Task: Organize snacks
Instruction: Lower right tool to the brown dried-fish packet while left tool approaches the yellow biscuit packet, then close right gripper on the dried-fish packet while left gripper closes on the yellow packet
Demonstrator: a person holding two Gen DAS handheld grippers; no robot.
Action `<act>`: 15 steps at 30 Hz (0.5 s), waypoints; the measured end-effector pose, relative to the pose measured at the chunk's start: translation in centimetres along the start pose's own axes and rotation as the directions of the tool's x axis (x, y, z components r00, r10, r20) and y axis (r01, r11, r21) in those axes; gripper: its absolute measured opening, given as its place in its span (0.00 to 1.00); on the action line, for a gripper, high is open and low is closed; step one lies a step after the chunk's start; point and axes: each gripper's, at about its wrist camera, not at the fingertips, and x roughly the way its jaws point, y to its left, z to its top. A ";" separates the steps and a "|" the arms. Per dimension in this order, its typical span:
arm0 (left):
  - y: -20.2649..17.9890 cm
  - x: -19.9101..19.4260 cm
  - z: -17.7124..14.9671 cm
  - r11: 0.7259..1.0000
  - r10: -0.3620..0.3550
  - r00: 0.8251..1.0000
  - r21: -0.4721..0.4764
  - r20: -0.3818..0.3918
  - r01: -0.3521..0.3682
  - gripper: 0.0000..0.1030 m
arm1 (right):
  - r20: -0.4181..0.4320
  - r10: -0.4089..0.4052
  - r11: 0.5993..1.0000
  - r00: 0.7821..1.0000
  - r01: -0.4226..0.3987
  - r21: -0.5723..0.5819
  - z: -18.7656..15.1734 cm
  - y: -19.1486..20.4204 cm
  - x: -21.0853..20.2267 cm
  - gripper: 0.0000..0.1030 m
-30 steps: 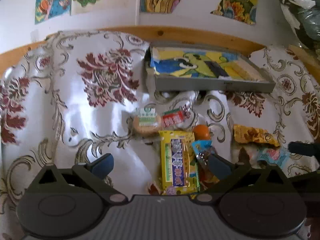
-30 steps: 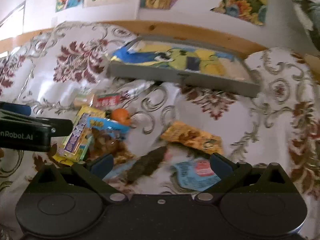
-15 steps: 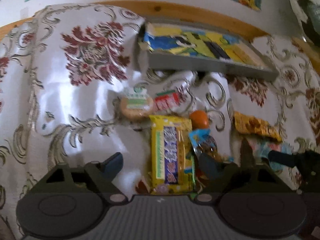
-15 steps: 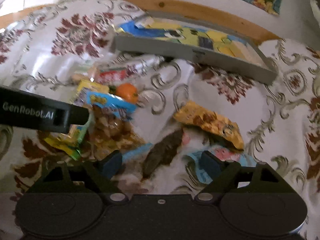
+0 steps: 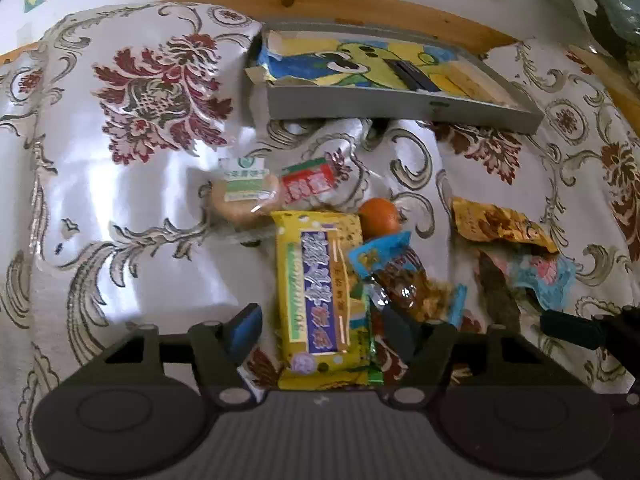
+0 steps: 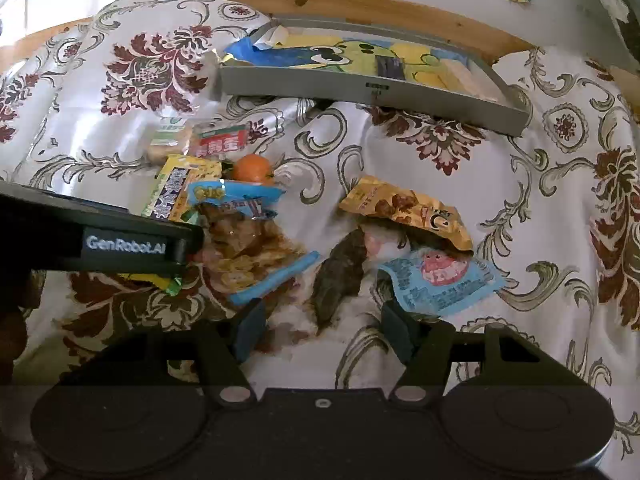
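Snacks lie in a heap on a floral cloth. My left gripper (image 5: 320, 332) is open, its fingers standing either side of the long yellow packet (image 5: 320, 292). Beside that packet lie a blue bag of brown snacks (image 5: 404, 276), an orange fruit (image 5: 379, 216), a round biscuit pack (image 5: 245, 196) and a red packet (image 5: 308, 184). My right gripper (image 6: 324, 328) is open over a dark brown strip (image 6: 340, 276), with a pale blue packet (image 6: 440, 280) and a gold packet (image 6: 408, 208) just beyond it. A grey tray (image 5: 400, 106) with a cartoon lining sits at the back.
The left gripper's body (image 6: 92, 240) crosses the left side of the right wrist view. A wooden rail (image 5: 360, 8) and a wall with pictures run behind the tray. Bare floral cloth (image 5: 140, 140) spreads left of the heap.
Both grippers have moved forward and down toward the snack heap. The yellow packet now sits between my left fingers, and the dark strip lies nearer my right ones.
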 end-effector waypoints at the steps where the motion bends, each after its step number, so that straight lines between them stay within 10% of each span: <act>1: -0.1 0.1 0.0 1.000 -0.003 1.000 0.004 -0.004 0.003 0.67 | -0.006 0.006 1.000 1.000 -0.006 0.008 0.0 -0.1 0.0 0.64; 15: 0.5 0.9 0.0 0.997 0.001 1.000 -0.079 -0.019 -0.002 0.58 | 0.009 0.072 0.987 0.997 -0.073 0.143 1.2 -2.3 3.0 0.70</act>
